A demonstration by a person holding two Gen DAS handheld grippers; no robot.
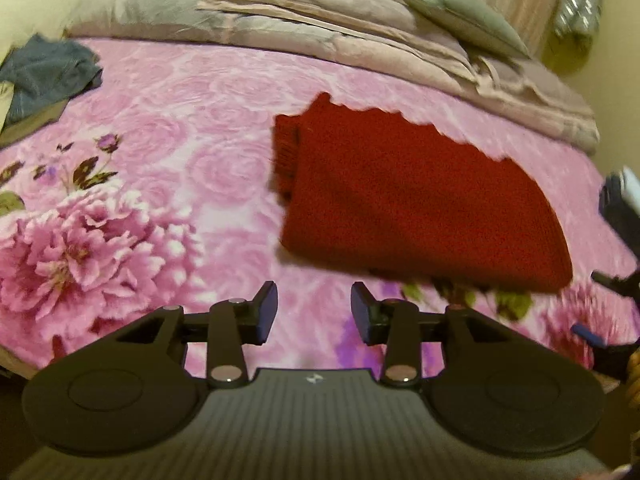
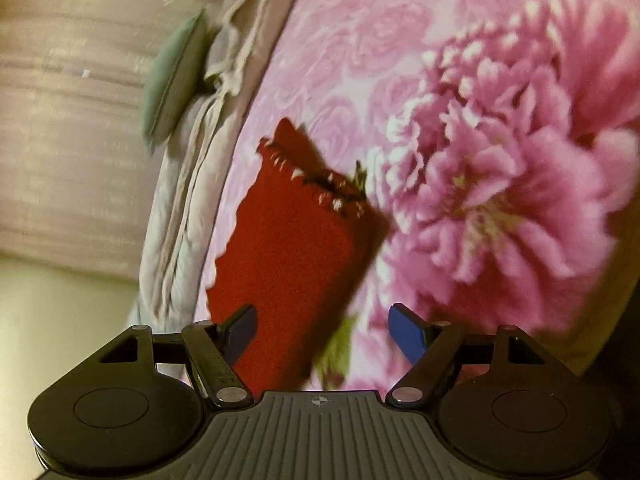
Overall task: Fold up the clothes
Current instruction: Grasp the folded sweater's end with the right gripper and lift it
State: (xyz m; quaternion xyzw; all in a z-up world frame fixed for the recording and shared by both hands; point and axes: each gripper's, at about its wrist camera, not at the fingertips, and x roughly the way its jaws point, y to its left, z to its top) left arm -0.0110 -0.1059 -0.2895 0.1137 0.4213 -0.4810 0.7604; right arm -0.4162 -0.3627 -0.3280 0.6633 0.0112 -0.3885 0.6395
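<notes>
A red knitted garment [image 1: 400, 200] lies folded into a rough rectangle on the pink floral bedspread [image 1: 180, 120], its scalloped hem toward the far side. My left gripper [image 1: 314, 316] hovers open over bare bedspread, just short of the garment's near left corner, with nothing between its fingers. In the right wrist view, the same red garment [image 2: 288, 260] runs away from my right gripper [image 2: 324, 336]. That gripper stands wide open at the garment's near end, with the cloth below the gap and the pads apart from it. The right gripper [image 1: 598, 306] also shows at the left wrist view's right edge.
A crumpled grey-blue garment [image 1: 48, 72] lies at the bed's far left. Folded beige bedding [image 1: 320, 20] and a grey-green cushion [image 1: 460, 16] line the far side, in front of a pale curtain [image 2: 60, 120]. The cushion [image 2: 172, 76] also shows in the right wrist view.
</notes>
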